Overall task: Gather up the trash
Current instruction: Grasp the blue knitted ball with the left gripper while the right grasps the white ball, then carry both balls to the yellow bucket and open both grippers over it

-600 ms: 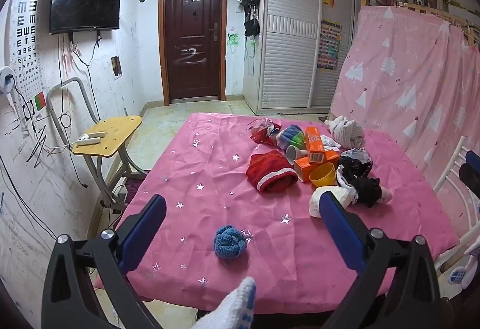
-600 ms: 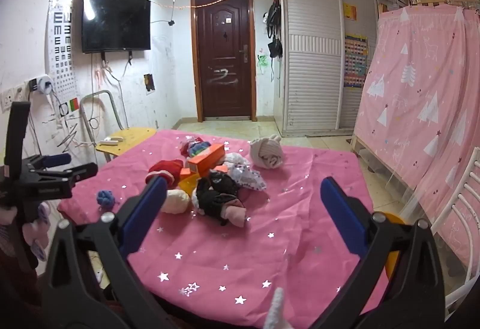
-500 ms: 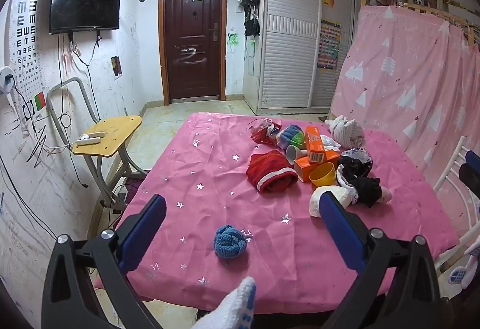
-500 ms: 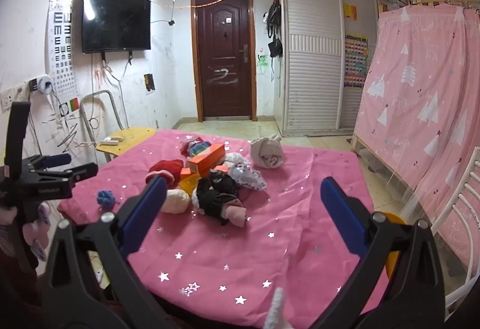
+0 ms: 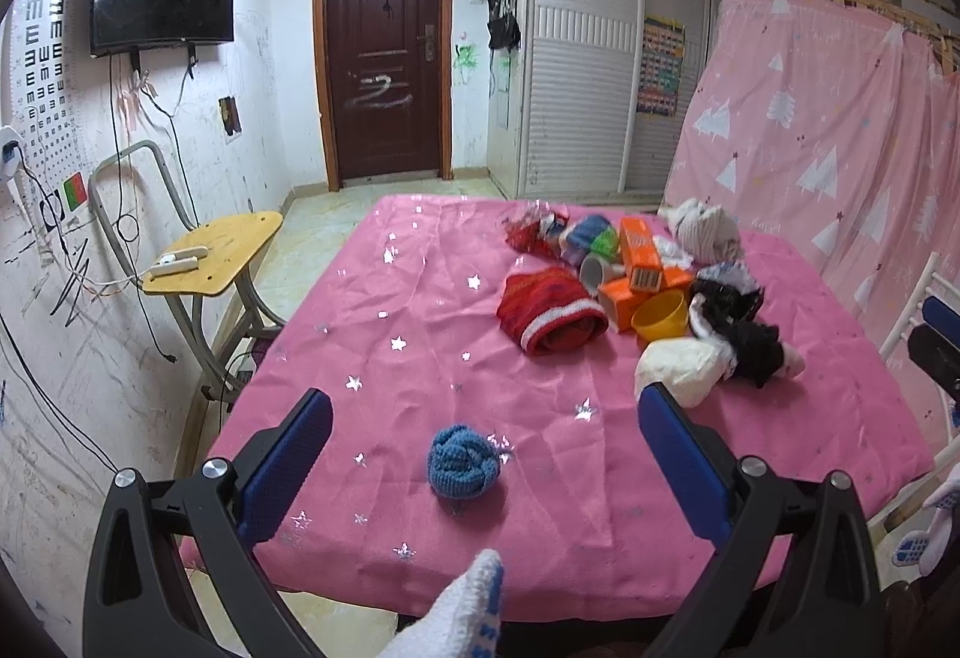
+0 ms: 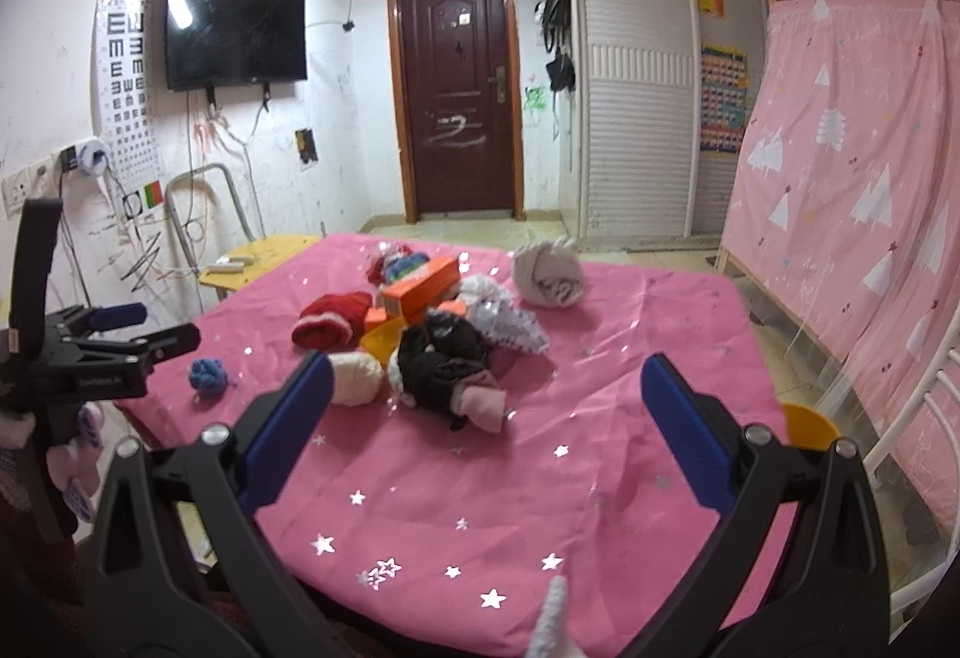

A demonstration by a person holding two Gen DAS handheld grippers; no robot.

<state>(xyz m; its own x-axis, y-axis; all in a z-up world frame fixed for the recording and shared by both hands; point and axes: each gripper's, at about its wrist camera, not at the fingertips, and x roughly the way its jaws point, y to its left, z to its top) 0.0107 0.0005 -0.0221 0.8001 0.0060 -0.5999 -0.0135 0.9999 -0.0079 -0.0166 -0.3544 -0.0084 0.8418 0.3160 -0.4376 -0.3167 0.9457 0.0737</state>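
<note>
Left gripper [image 5: 485,427] wide open, empty, hovers at near table edge w/ blue yarn ball [image 5: 462,459] just ahead. Right gripper [image 6: 487,382] also wide, empty. Trash sits further: orange boxes [image 5: 639,267], yellow cup [image 5: 661,314] in the pile. Best approach prob: reach past socks, square jaws on box sides.

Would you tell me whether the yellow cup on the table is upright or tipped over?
Tipped: the yellow cup lies on its side against the orange boxes, its open mouth showing.
</note>
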